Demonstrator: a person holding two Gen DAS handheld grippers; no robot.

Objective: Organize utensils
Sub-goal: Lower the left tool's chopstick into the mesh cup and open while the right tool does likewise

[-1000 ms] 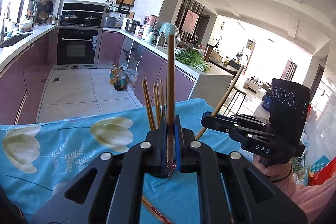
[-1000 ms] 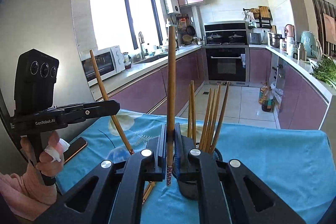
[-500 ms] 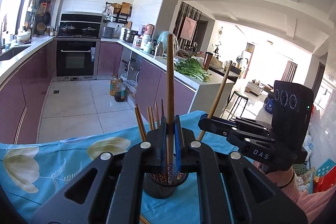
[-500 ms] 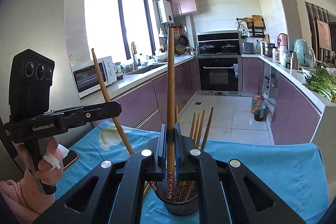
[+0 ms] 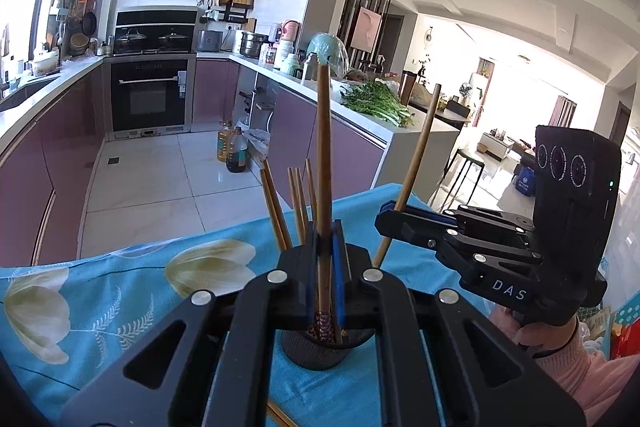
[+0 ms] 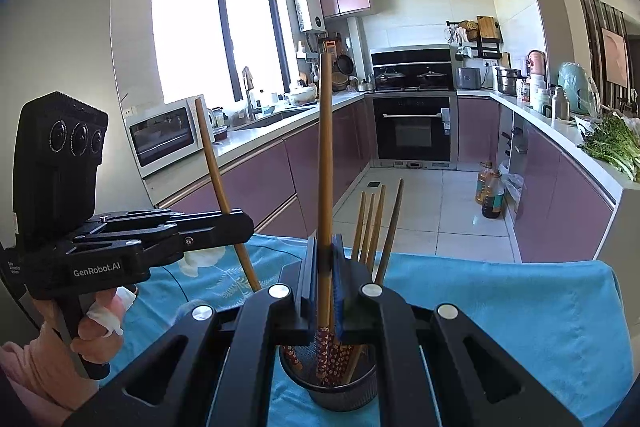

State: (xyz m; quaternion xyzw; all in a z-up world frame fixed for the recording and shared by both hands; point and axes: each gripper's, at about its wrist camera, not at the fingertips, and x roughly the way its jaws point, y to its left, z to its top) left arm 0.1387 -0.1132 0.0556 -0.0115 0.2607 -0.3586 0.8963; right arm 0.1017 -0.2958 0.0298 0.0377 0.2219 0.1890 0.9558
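Note:
A dark mesh holder (image 5: 316, 349) stands on the blue floral tablecloth (image 5: 120, 303) with several wooden chopsticks (image 5: 298, 203) upright in it. It also shows in the right wrist view (image 6: 340, 387). My left gripper (image 5: 325, 267) is shut on a chopstick (image 5: 323, 155) held upright, its patterned tip inside the holder. My right gripper (image 6: 326, 275) is shut on another chopstick (image 6: 326, 155), its patterned tip also down in the holder. Each gripper shows in the other's view, the right (image 5: 390, 223) and the left (image 6: 244, 227).
Another chopstick (image 5: 280, 415) lies on the cloth near the bottom edge. A phone (image 6: 130, 291) lies on the cloth at the left. Behind are purple kitchen cabinets (image 6: 256, 187), an oven (image 6: 414, 131) and a counter with greens (image 5: 376, 101).
Both grippers have come in over the holder and lowered their chopsticks, so both patterned tips now sit inside it. Both jaws stay shut.

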